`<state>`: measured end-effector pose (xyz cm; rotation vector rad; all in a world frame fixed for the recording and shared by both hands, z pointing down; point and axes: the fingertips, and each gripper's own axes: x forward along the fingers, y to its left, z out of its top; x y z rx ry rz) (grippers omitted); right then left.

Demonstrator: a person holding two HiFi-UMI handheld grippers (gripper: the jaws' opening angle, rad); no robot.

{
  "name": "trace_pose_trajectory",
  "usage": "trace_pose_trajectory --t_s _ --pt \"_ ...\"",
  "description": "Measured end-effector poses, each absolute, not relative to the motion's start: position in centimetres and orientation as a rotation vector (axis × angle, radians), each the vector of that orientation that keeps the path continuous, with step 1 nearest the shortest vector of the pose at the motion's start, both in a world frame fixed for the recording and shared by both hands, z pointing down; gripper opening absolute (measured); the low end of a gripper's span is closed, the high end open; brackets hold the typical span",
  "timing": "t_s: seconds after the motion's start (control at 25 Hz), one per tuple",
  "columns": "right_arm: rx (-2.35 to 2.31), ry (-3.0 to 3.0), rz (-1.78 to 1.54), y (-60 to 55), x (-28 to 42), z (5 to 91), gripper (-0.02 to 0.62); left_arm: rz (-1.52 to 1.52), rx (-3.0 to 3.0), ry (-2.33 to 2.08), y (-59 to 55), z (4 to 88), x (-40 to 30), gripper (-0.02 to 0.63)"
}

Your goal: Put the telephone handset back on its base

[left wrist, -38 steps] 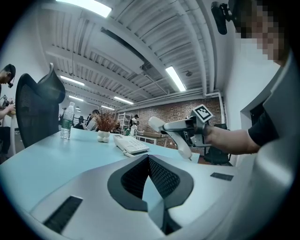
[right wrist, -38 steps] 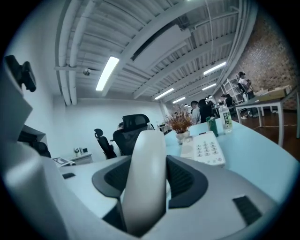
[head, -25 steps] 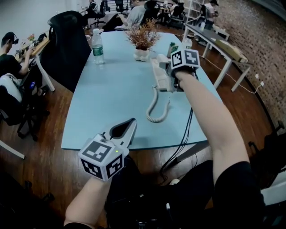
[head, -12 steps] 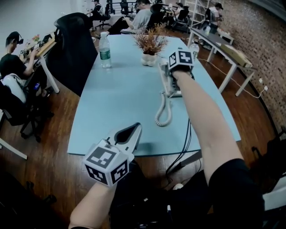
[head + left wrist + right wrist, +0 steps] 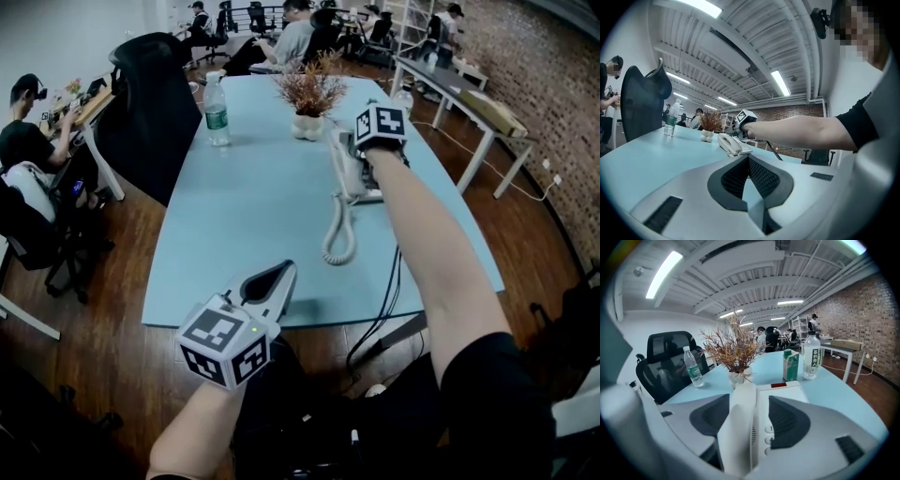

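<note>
Across the pale blue table (image 5: 234, 216), the head view shows my right gripper (image 5: 366, 142) over the telephone handset (image 5: 339, 164), which lies along the left side of its base (image 5: 364, 186). A moment ago I held it there; now I'm letting go. The left gripper view shows my left gripper (image 5: 748, 159) idle near the table edge, tips together on nothing. The right gripper view shows the jaws opening, with the handset (image 5: 740, 427) between them on the base (image 5: 780, 392), and the right pad clear of it. I judge it seated, so only withdrawal remains.
</note>
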<state>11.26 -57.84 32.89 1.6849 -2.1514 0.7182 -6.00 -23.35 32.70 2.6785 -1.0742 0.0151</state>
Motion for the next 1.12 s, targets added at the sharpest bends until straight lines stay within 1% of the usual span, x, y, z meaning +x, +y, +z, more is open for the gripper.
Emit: trace_pose_trajectory --t_s 0.12,0.16,0.32,0.36,0.4,0.44,0.48,0.6,0.76,0.88,1.0,1.12 --pt "1.658 -2.224 0.727 -56.5 11.3 31.9 0.288 0.026 2.686 -1.063 -23.1 32.9 -5.5 -0.005" --pt "1.641 -2.261 0.719 -55.8 11.0 31.4 0.277 0.031 2.688 -1.061 -23.1 33.1 -5.4 -0.005" --pt "1.5 -2.483 0.655 -50.0 7.9 29.2 0.167 0.052 2.688 -1.065 -23.1 33.5 -5.4 -0.005" --pt "1.441 -2.553 0.643 -47.7 6.8 28.7 0.121 0.054 2.689 -1.069 -23.1 33.5 -5.4 -0.005" --pt "1.376 -2.624 0.634 -45.1 5.8 28.3 0.095 0.053 2.69 -1.073 -23.0 33.4 -5.4 -0.005" --pt "1.308 -2.693 0.625 -42.3 5.0 27.9 0.039 0.053 2.692 -1.076 -23.0 33.3 -5.4 -0.005" --pt "1.245 -2.756 0.617 -39.6 4.4 27.5 0.011 0.055 2.695 -1.076 -22.8 33.3 -5.4 -0.005" --pt "1.15 -2.89 0.603 -32.5 4.9 26.5 0.011 0.065 2.711 -1.071 -22.2 33.1 -4.9 -0.005" --pt "1.224 -2.953 0.582 -26.0 8.9 25.1 0.009 0.082 2.737 -1.062 -21.7 32.6 -3.9 -0.005" --pt "1.229 -3.021 0.591 -21.7 10.6 24.3 0.009 0.092 2.765 -1.045 -21.2 32.1 -3.0 -0.005" --pt "1.185 -3.116 0.626 -18.2 11.1 24.0 0.011 0.112 2.785 -1.025 -20.6 32.2 -2.4 -0.005" --pt "1.164 -3.115 0.658 -16.6 11.5 26.1 0.011 0.126 2.795 -1.013 -20.2 32.4 -2.1 -0.005"
